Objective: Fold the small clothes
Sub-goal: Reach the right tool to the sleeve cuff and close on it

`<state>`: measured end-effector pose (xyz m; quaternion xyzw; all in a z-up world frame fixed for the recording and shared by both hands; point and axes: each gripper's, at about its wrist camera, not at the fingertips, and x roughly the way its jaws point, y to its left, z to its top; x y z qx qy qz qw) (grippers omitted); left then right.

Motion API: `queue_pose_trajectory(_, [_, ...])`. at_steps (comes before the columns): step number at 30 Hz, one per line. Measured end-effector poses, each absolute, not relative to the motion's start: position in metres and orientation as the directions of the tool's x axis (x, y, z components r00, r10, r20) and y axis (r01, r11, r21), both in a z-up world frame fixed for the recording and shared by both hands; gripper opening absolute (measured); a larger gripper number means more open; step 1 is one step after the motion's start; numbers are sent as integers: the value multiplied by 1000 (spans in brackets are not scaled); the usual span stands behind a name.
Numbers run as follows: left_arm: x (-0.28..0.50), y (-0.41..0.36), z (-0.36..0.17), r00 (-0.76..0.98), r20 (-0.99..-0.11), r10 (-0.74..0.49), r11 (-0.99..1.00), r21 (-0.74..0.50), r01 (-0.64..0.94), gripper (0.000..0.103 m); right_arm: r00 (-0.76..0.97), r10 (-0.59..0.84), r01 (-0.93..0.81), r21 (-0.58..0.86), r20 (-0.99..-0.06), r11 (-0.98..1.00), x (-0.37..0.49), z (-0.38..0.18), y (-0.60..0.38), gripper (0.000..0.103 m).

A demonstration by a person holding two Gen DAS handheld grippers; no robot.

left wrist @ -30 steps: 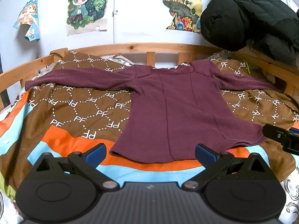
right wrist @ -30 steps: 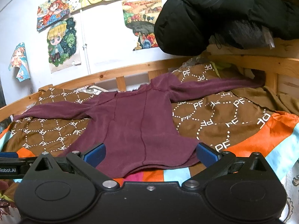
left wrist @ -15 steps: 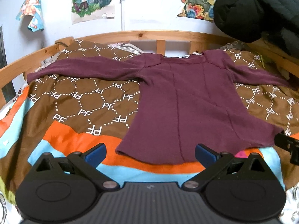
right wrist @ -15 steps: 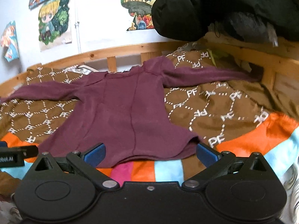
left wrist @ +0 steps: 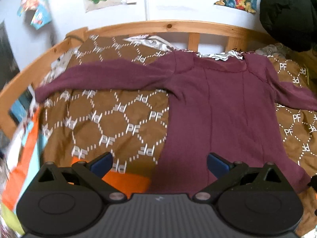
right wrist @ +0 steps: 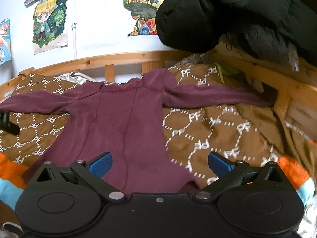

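Note:
A maroon long-sleeved top [left wrist: 221, 109] [right wrist: 122, 123] lies flat on the brown patterned blanket [left wrist: 118, 115], neck toward the wooden rail, both sleeves spread outward. My left gripper [left wrist: 159, 163] hovers open over the top's lower left hem, blue pads wide apart, holding nothing. My right gripper [right wrist: 158, 163] hovers open over the lower right hem, also empty. The left sleeve [left wrist: 103, 77] reaches toward the bed's left rail; the right sleeve [right wrist: 218, 97] runs to the right rail. In the right wrist view, a tip of the left gripper [right wrist: 8, 123] shows at the left edge.
A wooden bed rail [left wrist: 158, 26] runs around the back and sides. A black padded jacket [right wrist: 227, 13] hangs over the right rail. Posters [right wrist: 49, 19] hang on the white wall. Orange and blue blanket stripes [left wrist: 25, 150] lie near the front edge.
Both grippers have moved forward and lower over the top's hem, the left one shifting leftward; the hem now lies under the fingers. Both stay open.

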<state>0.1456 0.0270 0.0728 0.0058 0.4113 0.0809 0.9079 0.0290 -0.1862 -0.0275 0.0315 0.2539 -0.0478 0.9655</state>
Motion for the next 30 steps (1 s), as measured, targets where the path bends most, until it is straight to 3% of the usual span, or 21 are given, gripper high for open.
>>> queue_pose_trajectory(5, [188, 1, 75, 635, -756, 158, 987, 131, -90, 103, 885, -113, 138, 22, -451, 990, 58, -22, -211, 103])
queue_pose_trajectory(10, [224, -13, 51, 652, -753, 88, 996, 74, -50, 103, 900, -169, 227, 99, -402, 969, 93, -22, -263, 103])
queue_pose_trajectory(15, [253, -12, 12, 655, -752, 69, 997, 71, -24, 103, 881, -235, 323, 158, -411, 933, 143, -27, -321, 103])
queue_pose_trajectory(23, [290, -18, -21, 628, -778, 30, 999, 42, 5, 103, 787, -504, 560, 69, -355, 826, 208, -44, -395, 102])
queue_pose_trajectory(30, [305, -34, -24, 659, -752, 14, 997, 57, 43, 103, 767, -528, 631, 277, -365, 725, 227, -67, -452, 91])
